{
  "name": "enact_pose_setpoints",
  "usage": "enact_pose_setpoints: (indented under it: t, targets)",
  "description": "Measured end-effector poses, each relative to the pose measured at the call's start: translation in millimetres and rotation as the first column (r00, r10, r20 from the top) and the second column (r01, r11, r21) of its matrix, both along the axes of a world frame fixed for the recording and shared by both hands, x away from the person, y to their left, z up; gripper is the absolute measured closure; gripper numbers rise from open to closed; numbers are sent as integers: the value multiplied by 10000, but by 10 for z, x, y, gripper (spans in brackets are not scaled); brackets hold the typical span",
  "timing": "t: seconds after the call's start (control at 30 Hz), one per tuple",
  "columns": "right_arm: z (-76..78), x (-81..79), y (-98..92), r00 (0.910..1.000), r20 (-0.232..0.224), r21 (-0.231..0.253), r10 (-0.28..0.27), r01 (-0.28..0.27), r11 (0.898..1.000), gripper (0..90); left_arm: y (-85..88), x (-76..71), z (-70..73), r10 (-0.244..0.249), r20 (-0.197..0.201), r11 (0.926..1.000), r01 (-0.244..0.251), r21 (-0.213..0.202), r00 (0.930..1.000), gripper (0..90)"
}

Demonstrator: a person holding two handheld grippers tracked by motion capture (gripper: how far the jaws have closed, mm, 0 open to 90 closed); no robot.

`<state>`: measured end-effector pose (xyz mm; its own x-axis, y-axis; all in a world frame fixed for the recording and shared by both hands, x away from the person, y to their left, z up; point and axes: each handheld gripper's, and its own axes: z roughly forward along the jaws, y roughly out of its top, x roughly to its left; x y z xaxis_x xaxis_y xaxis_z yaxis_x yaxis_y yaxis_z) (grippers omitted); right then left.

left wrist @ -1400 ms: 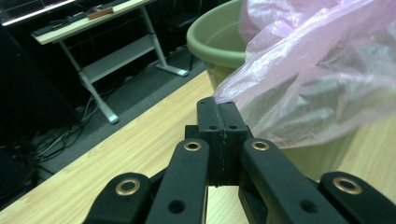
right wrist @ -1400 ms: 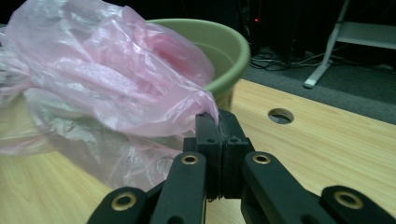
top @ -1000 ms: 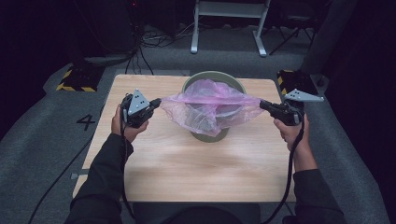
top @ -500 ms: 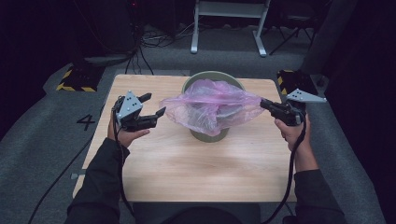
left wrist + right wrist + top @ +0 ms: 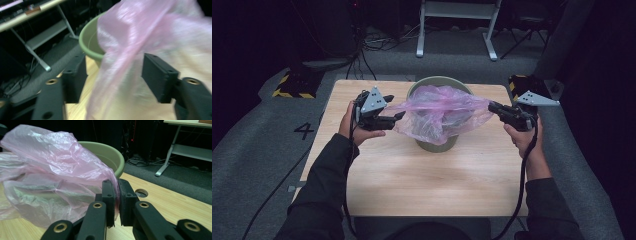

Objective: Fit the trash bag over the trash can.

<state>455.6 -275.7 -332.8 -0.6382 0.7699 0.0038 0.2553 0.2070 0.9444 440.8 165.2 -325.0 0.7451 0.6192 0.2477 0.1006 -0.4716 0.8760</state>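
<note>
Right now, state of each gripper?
Left gripper: open, jaws have just been closing; thin pink plastic bag hangs between them, unpinched.
Right gripper: shut on the bag's edge.

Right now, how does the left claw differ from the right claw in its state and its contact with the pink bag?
The left claw stands open, its jaws having just been opening and then closing a little; the right claw is shut.
The pink bag hangs loose between the left claw's jaws, while the right claw pinches the bag's edge tight.
Both sit at the level of the green basin's rim, on opposite sides of it.
</note>
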Motion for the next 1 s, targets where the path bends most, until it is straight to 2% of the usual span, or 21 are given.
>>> enact_pose_setpoints:
  t: [0.07, 0.13, 0.27, 0.33, 0.53, 0.67, 1.0]
  targets:
    - [-3, 38, 8, 10000, -82, -83, 13, -14, 10000, 851, -18, 97, -35, 12, 53, 9995, -13, 314, 10000, 514]
    - [-8, 76, 15, 9999, -147, -181, -46, 44, 9998, 850, -50, 170, -61, 431, 315, 9960, -454, 770, 9986, 665]
    - [-23, 190, 54, 9992, -353, -261, -163, 154, 9995, 858, -102, 276, -98, 531, 500, 9940, -576, 925, 9973, 842]
    - [-42, 265, 93, 9986, -448, -489, -272, 250, 9985, 860, -101, 333, -120, 531, 382, 9961, -556, 690, 9979, 886]
    - [-159, 485, 197, 9945, -956, -544, -419, 368, 9978, 868, -84, 501, -197, 959, 57, 9950, -960, 287, 9954, 898]
    - [-217, 559, 256, 9934, -1038, -539, -489, 435, 9976, 869, -86, 625, -285, 1351, -159, 9908, -1350, 77, 9907, 899]
    - [-332, 704, 314, 9907, -1211, -106, -617, 609, 9981, 887, -185, 866, -492, 1714, -836, 9841, -1746, -321, 9817, 900]
